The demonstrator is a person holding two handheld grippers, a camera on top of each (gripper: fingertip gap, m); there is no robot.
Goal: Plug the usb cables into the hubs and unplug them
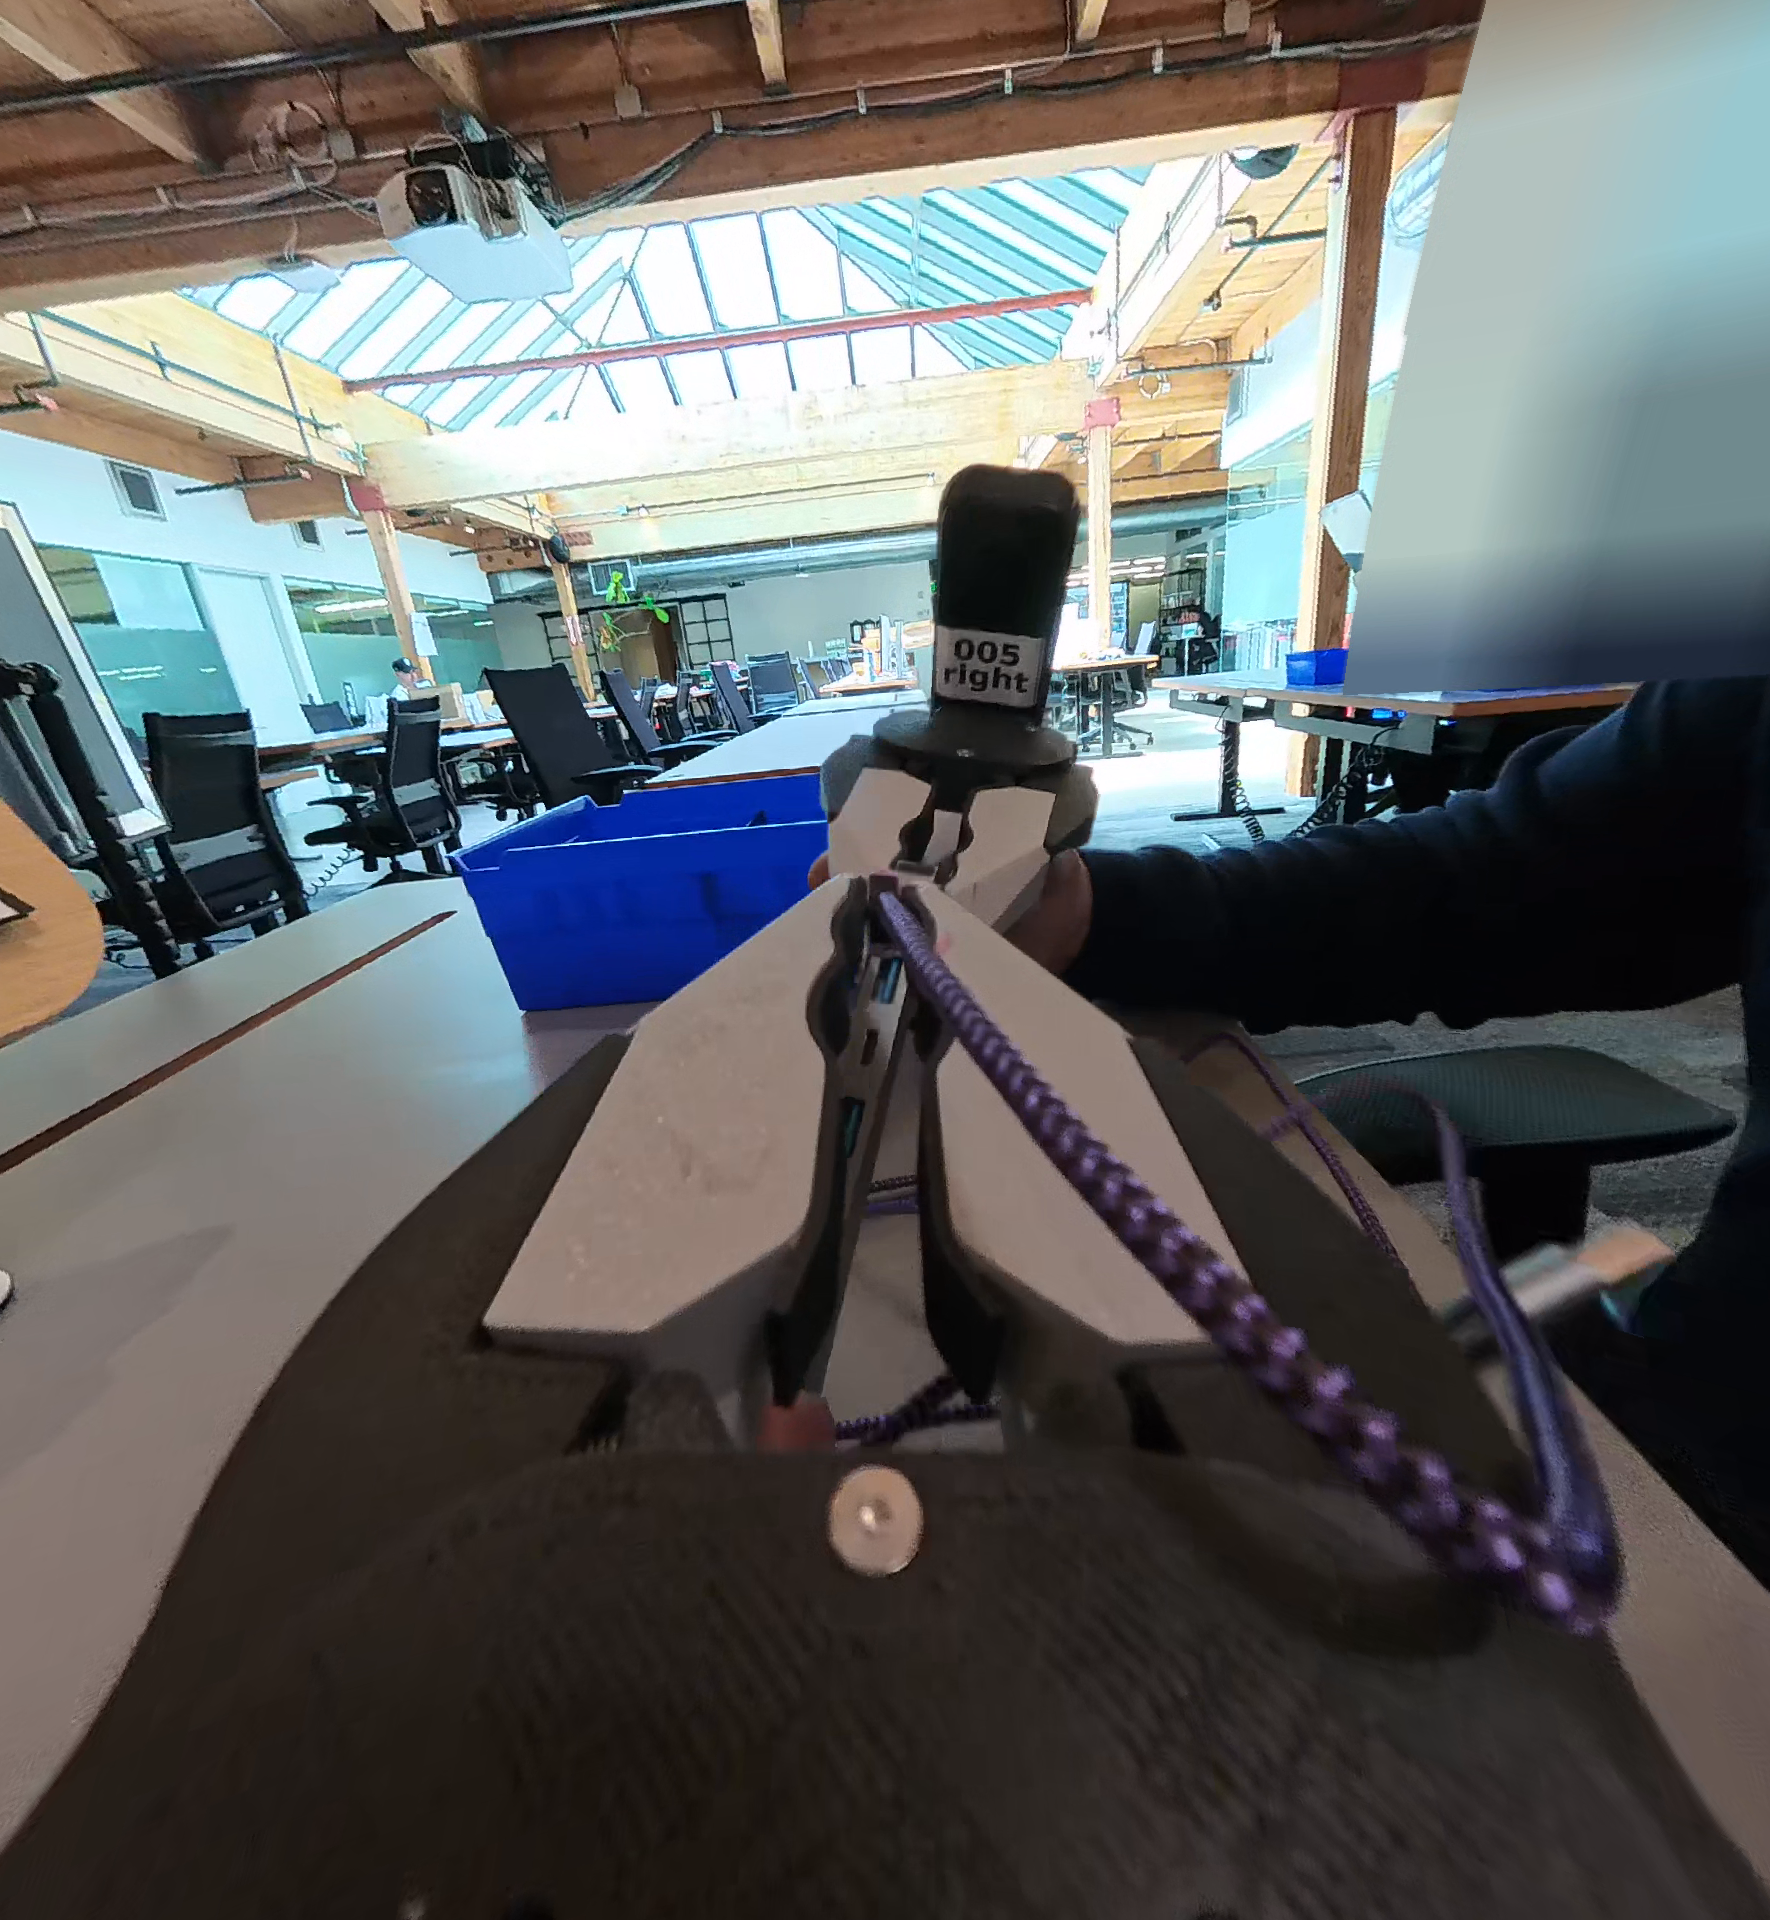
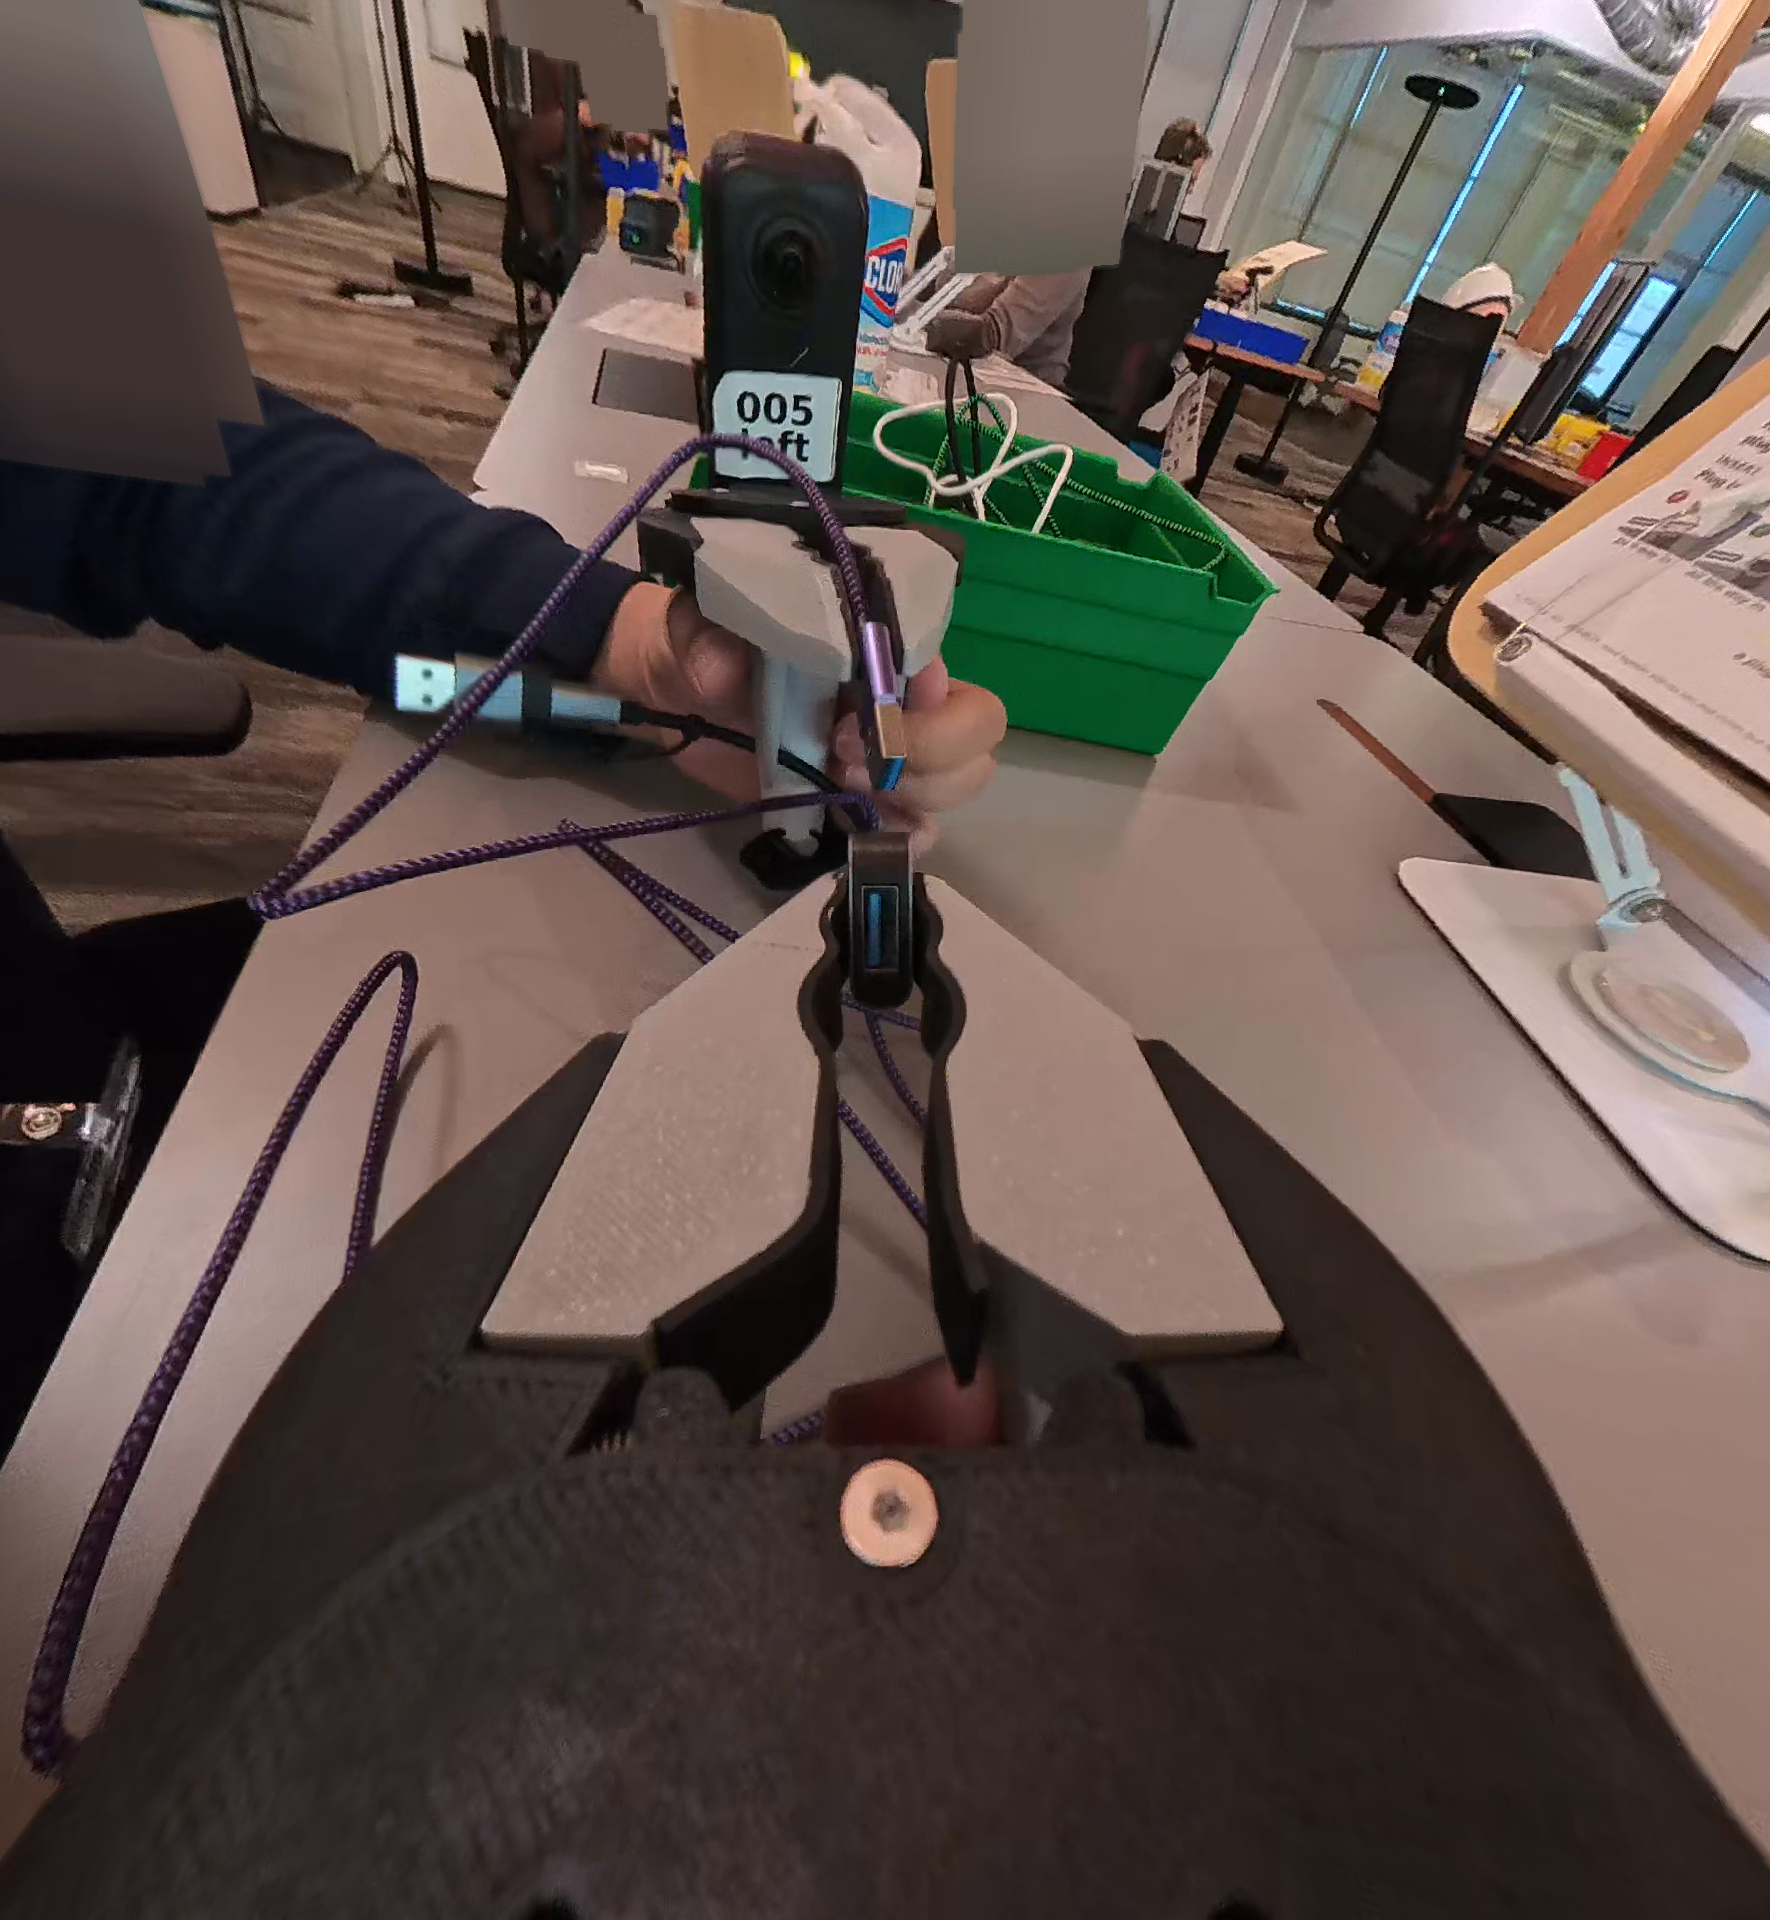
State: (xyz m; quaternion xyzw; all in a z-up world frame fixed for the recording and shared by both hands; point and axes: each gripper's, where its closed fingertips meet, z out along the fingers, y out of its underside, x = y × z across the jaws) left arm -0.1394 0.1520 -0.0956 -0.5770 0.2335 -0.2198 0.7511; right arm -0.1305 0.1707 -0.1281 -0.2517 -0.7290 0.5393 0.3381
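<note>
My left gripper (image 1: 876, 914) is shut on the metal plug (image 2: 883, 717) of a purple braided usb cable (image 1: 1120, 1195). In the right wrist view the left gripper (image 2: 876, 665) points the plug down, just above a black hub (image 2: 881, 925) with a blue port. My right gripper (image 2: 881, 935) is shut on that hub above the table. The hub (image 1: 881, 982) shows through the gap between the left fingers, and the right gripper (image 1: 917, 852) faces me beyond it. The cable (image 2: 361, 1143) loops over the table edge. A silver usb plug (image 2: 507, 694) on a black lead hangs near the left hand.
A green bin (image 2: 1068, 644) with loose cables stands behind the left gripper. A blue bin (image 1: 642, 904) sits behind the right gripper. A tilted document stand (image 2: 1639, 935) occupies the grey table (image 2: 1224, 935) at the right. A black chair seat (image 1: 1515, 1112) is beside the table edge. There is about 4 cm between the tips of the two grippers.
</note>
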